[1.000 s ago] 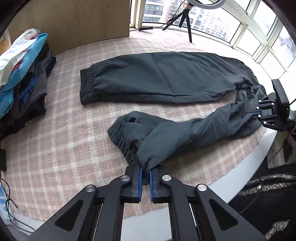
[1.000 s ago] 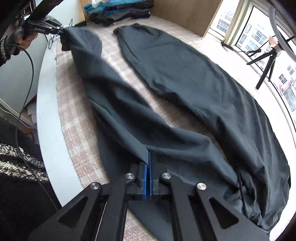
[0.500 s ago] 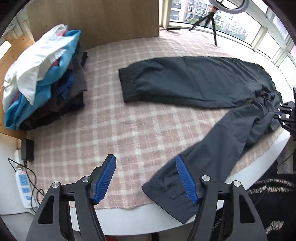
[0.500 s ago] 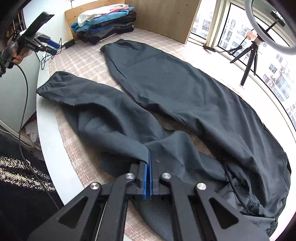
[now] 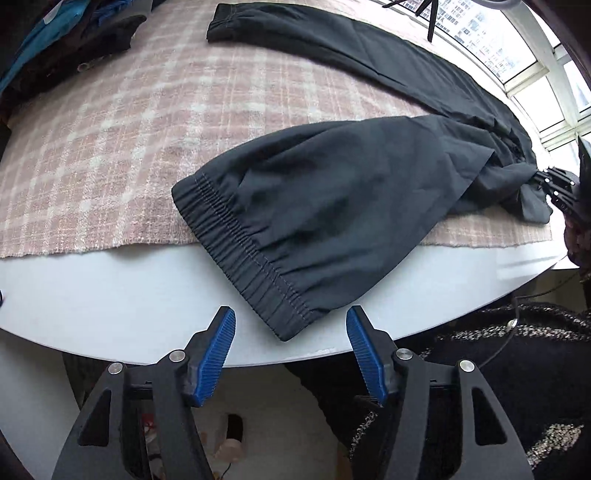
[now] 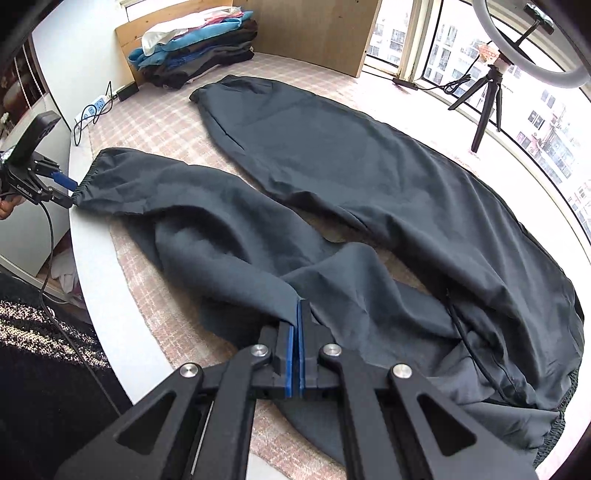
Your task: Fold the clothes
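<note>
Dark grey trousers (image 6: 369, 177) lie spread on the plaid cloth, both legs stretched out. The near leg's elastic cuff (image 5: 240, 240) rests over the white table rim. My left gripper (image 5: 290, 325) points down at that cuff; its jaws are closing, the cuff's corner sits between the blue pads (image 5: 216, 354), and they do not press it. In the right wrist view the left gripper (image 6: 62, 190) sits at the cuff's end. My right gripper (image 6: 297, 306) is shut on a fold of trouser fabric near the waist, and it also shows at the far right as the right gripper (image 5: 557, 184).
A pile of folded clothes (image 6: 199, 48) sits at the far corner by a wooden board (image 6: 314, 29). A tripod with a ring light (image 6: 491, 92) stands by the windows. A power strip (image 6: 96, 107) lies at the table's edge. A person's dark knit sleeve (image 5: 517, 369) is below the rim.
My left gripper let go of the cuff, opened wide and dropped to the table edge. The near leg now lies flat with its cuff over the rim. The right gripper stays shut.
</note>
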The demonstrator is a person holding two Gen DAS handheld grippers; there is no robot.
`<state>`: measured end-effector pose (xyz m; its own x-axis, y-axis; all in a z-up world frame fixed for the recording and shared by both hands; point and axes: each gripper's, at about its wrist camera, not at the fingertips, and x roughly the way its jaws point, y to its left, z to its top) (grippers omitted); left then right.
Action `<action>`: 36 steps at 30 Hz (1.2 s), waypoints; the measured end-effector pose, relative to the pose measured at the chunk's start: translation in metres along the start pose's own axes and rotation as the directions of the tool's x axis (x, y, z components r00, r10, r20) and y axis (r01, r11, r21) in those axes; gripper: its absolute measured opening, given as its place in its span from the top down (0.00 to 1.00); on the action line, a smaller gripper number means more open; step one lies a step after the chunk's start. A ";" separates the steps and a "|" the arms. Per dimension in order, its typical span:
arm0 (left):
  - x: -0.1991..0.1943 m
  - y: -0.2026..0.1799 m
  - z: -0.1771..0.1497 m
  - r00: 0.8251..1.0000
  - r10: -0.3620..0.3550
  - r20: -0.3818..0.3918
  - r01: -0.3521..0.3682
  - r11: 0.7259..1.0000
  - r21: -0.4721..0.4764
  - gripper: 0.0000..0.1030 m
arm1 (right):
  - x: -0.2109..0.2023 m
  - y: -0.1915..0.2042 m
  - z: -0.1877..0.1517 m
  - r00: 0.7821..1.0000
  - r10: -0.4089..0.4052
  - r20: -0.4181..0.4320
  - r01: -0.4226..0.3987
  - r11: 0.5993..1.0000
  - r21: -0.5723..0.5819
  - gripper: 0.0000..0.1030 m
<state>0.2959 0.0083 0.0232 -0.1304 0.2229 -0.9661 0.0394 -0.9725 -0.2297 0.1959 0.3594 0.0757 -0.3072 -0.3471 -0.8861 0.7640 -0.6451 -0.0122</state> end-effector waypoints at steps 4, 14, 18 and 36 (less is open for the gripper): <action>0.005 0.006 0.000 0.996 -0.083 0.027 0.084 0.996 -0.039 0.93 | -0.003 0.004 -0.004 1.000 -0.019 0.007 0.019 1.000 0.015 0.99; -0.094 0.053 0.042 0.940 -0.167 0.298 0.220 0.963 -0.157 0.97 | -0.022 0.006 -0.004 0.995 -0.070 0.065 0.067 0.997 0.045 0.99; -0.117 0.083 0.101 0.925 0.092 0.369 -0.013 0.977 -0.212 0.87 | -0.015 0.003 0.006 0.993 -0.107 0.057 0.103 0.992 0.072 0.99; -0.008 0.065 0.138 0.979 0.037 0.201 -0.055 0.995 0.086 0.52 | -0.071 -0.062 -0.073 0.980 -0.108 0.169 -0.031 0.753 0.658 0.82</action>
<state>0.1632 -0.0660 0.0320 -0.3254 0.1685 -0.9304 -0.0384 -0.9855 -0.1650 0.2120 0.4734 0.1055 -0.4790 -0.3857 -0.7885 0.2112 -0.9225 0.3230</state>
